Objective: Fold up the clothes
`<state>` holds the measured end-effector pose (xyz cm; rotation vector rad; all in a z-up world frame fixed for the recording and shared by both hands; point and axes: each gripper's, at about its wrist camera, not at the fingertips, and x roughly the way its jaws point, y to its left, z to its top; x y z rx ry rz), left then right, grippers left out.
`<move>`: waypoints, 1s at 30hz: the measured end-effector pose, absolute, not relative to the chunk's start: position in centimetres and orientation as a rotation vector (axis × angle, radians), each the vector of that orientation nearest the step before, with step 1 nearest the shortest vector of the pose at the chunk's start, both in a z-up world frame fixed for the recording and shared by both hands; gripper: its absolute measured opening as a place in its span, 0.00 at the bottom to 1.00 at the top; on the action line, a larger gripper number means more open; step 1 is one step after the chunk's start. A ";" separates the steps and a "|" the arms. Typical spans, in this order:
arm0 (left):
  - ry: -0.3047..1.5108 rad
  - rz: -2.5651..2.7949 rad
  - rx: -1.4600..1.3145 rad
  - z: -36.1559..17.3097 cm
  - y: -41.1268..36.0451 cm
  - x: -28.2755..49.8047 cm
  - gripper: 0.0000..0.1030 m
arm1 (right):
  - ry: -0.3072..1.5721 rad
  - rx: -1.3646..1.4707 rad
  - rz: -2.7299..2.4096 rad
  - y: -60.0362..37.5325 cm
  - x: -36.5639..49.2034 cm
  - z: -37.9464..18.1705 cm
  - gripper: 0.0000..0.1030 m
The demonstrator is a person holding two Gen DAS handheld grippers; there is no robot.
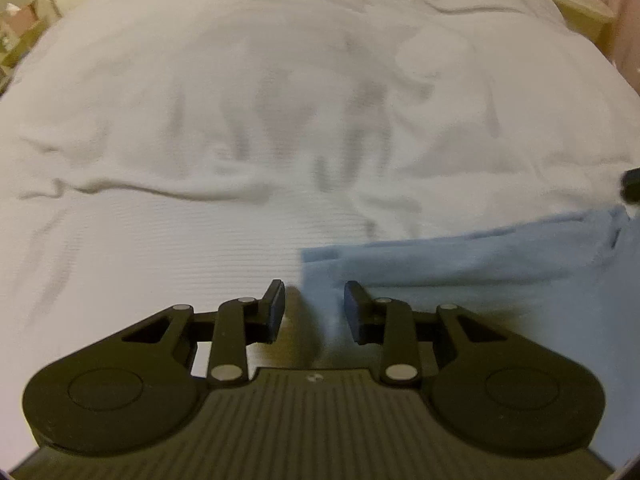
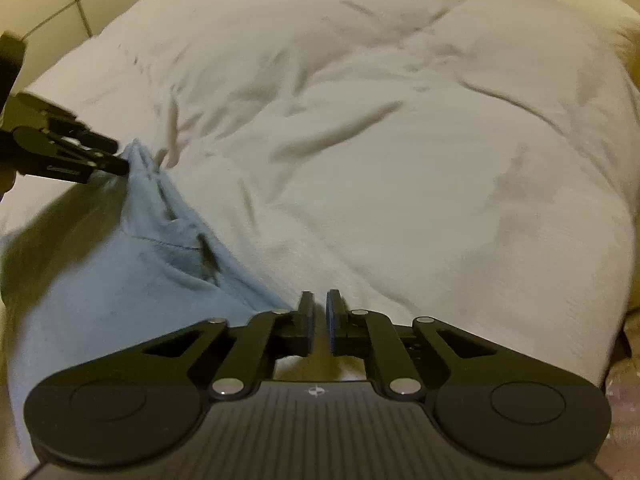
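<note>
The left gripper point(image 1: 315, 307) hangs with its jaws spread apart over the near corner of a light blue garment point(image 1: 500, 280), gripping nothing. The right gripper point(image 2: 319, 322) has its jaws nearly together with a thin gap between them; whether cloth is pinched there I cannot tell. The garment lies on a rumpled white bedspread point(image 2: 380, 140), soft and creased, with a stitched seam and one edge bunched into a peak.
</note>
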<state>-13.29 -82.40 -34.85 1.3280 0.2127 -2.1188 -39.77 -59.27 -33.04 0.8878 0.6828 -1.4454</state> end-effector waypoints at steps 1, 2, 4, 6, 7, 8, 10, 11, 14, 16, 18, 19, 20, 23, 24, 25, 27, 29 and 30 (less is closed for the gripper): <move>0.201 -2.123 1.309 -34.2 -82.1 -12.8 0.28 | 0.665 0.875 -1.431 -58.7 -39.6 -32.4 0.15; 0.191 -2.134 1.287 -33.6 -81.5 -12.2 0.27 | 0.653 0.864 -1.390 -58.4 -38.7 -31.9 0.15; 0.210 -2.162 1.256 -32.6 -79.7 -11.3 0.26 | 0.627 0.841 -1.306 -57.7 -36.8 -31.0 0.15; 0.251 -2.197 1.251 -32.5 -77.1 -10.7 0.26 | 0.615 0.826 -1.200 -57.2 -34.6 -30.6 0.15; 0.254 -2.213 1.273 -32.8 -75.6 -10.5 0.26 | 0.623 0.823 -1.150 -57.2 -33.5 -31.0 0.15; 0.247 -2.221 1.306 -33.3 -74.3 -10.5 0.27 | 0.636 0.822 -1.105 -57.4 -32.5 -31.6 0.17; 0.274 -2.206 1.375 -34.9 -72.8 -10.1 0.28 | 0.652 0.851 -1.062 -58.2 -31.7 -33.2 0.19; 0.303 -2.178 1.390 -35.8 -72.6 -9.4 0.28 | 0.660 0.887 -1.064 -58.7 -32.0 -34.1 0.20; 0.371 -2.083 1.370 -36.8 -73.6 -6.4 0.27 | 0.690 0.899 -1.110 -59.0 -33.1 -35.0 0.18; 0.377 -2.021 1.352 -36.4 -74.8 -4.1 0.24 | 0.721 0.878 -1.140 -58.7 -34.0 -34.9 0.18; 0.374 -1.951 1.345 -35.9 -75.9 -1.9 0.27 | 0.739 0.883 -1.172 -58.2 -34.7 -34.6 0.18; 0.376 -1.913 1.338 -35.6 -76.4 -0.9 0.27 | 0.737 0.904 -1.193 -58.0 -35.1 -34.3 0.18; 0.380 -1.879 1.325 -35.1 -76.7 0.1 0.23 | 0.729 0.904 -1.201 -57.8 -34.9 -33.8 0.19; 0.390 -1.847 1.262 -33.3 -76.1 2.0 0.21 | 0.696 0.894 -1.202 -57.1 -33.8 -32.1 0.23; 0.383 -1.872 1.243 -32.6 -75.2 2.1 0.21 | 0.683 0.883 -1.177 -56.6 -32.9 -31.3 0.23; 0.376 -1.897 1.224 -31.8 -74.3 2.2 0.21 | 0.678 0.872 -1.141 -56.3 -31.7 -30.9 0.23; 0.363 -1.968 1.215 -31.2 -72.3 1.8 0.22 | 0.678 0.854 -1.069 -55.9 -29.1 -30.6 0.24; 0.334 -2.030 1.260 -32.0 -70.7 0.5 0.22 | 0.692 0.852 -1.006 -55.9 -26.8 -31.1 0.24; 0.317 -2.037 1.293 -32.7 -70.4 0.1 0.22 | 0.713 0.863 -1.011 -55.9 -26.4 -31.8 0.24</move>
